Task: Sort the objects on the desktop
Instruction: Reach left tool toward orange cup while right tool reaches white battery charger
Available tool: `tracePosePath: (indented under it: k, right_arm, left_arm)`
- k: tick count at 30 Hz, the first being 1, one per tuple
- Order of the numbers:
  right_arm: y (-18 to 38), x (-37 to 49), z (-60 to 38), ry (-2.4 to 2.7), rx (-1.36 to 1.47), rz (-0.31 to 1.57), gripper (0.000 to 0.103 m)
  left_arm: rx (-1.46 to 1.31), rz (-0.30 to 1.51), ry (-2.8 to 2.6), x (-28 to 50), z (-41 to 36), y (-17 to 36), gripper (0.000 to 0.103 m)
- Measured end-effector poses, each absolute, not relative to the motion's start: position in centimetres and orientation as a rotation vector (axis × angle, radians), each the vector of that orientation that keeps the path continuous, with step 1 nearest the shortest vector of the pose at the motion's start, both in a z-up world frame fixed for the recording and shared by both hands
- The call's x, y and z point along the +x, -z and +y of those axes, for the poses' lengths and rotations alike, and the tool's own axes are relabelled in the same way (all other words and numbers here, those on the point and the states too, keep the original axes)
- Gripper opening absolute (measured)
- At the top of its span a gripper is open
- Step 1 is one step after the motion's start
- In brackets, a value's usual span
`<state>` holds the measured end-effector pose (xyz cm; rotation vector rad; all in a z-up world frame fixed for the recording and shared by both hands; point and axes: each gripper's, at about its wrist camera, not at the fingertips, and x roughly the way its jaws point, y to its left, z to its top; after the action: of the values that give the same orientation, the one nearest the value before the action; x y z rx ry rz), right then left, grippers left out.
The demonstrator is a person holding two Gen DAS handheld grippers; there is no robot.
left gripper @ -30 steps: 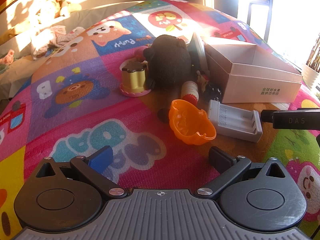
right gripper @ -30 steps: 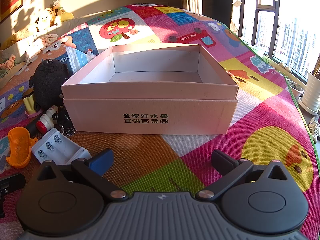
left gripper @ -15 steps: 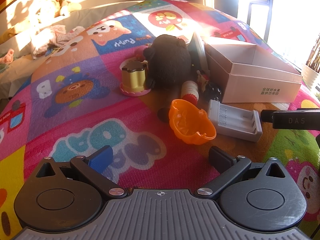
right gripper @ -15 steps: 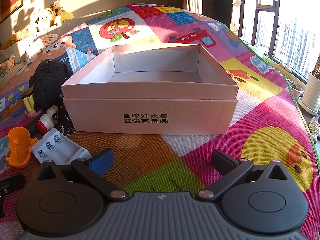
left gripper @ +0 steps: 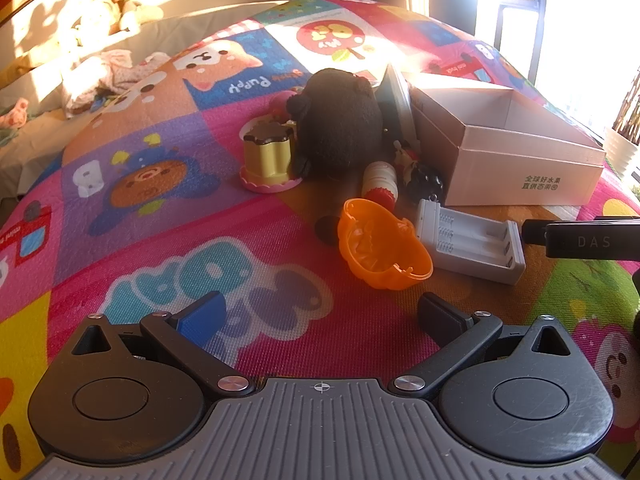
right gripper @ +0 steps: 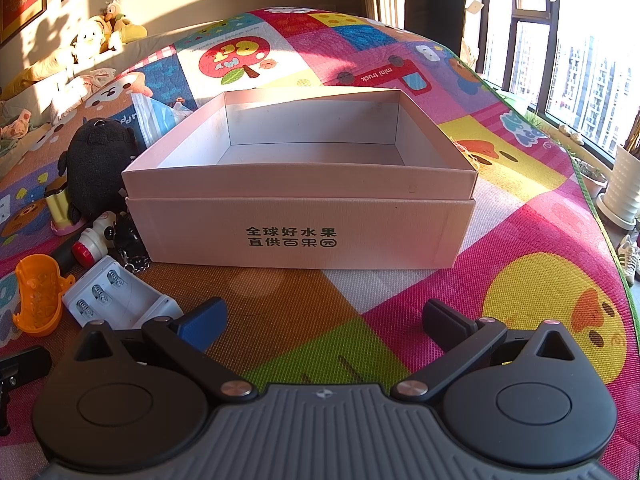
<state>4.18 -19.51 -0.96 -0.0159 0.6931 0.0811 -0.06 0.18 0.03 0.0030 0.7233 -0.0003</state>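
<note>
Both tongs spread wide near box (right gripper: 300, 236)

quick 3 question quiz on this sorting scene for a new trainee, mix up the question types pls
1. True or false: the pink box already holds a sorted item.
2. Multiple choice: what lies right beside the orange bowl? A) a spoon B) the white battery holder C) a book
3. Fill in: the left gripper and right gripper are both ____ and hold nothing.

Key: 1 false, what shows of the box's inside is empty; 2 B; 3 open
</note>
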Motion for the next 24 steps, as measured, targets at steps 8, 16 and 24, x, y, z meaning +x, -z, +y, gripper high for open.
tracePosePath:
  k: [8,16,24]
  right_arm:
    - [0.4,4.3,-20.2,-0.153,-0.032,0.762,0.103]
    - [0.2,0.0,-20.6,-0.219,-0.081,0.77,0.103]
    - [0.2,-0.3,-20.8,-0.235,-0.079,0.762,0.103]
  left_arm:
    - [0.014,0.733,-0.002,0.2,0.1,-0.1,0.103]
    - [0.011,0.736,0.001,0.1,0.1,-0.2,0.103]
    - [0.086,0.595,0.182,-1.8,-1.9,-2.3,0.103]
